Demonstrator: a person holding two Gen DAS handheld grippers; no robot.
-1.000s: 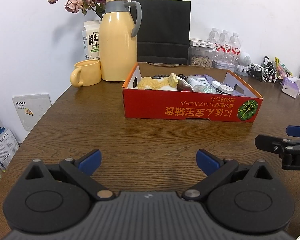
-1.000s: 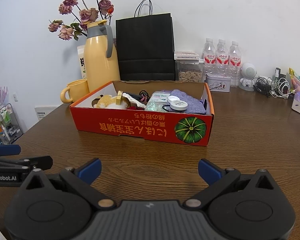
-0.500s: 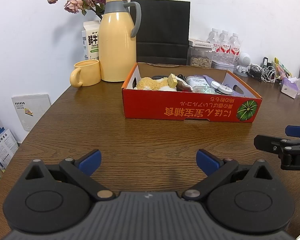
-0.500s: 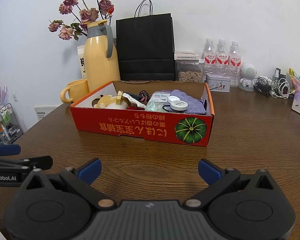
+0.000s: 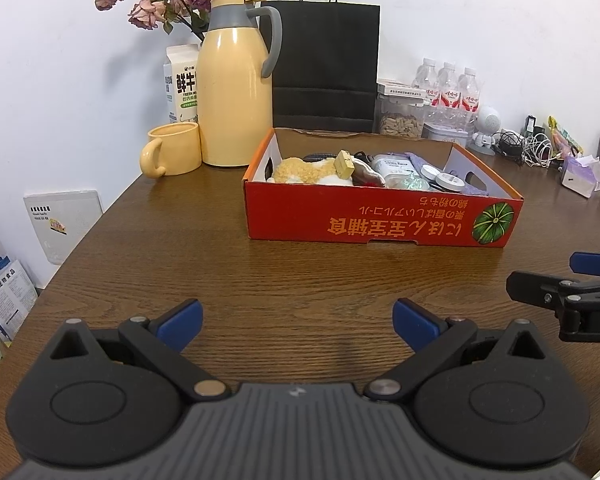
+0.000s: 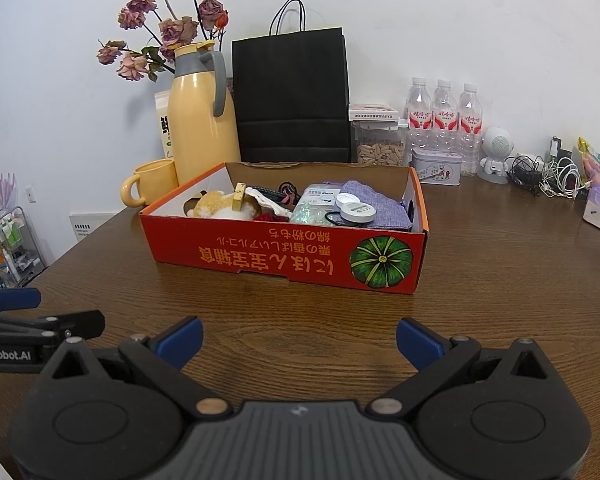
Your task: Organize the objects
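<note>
In the left wrist view, the left gripper [image 5: 298, 322] is held spread and empty above the wooden table [image 5: 204, 252], with the red box [image 5: 380, 222] of mixed items seen farther off, slightly right. In the right wrist view, the right gripper [image 6: 299, 340] is likewise spread with nothing between its fingers, and the red box [image 6: 284, 252] is found just beyond it, in front of the yellow jug [image 6: 202, 120] and black bag [image 6: 292, 96].

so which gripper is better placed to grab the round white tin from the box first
Right, probably. The round white tin lies at the red box's right end, roughly ahead of the open right gripper. From the left gripper, also open and empty, it sits farther off to the right.
</note>
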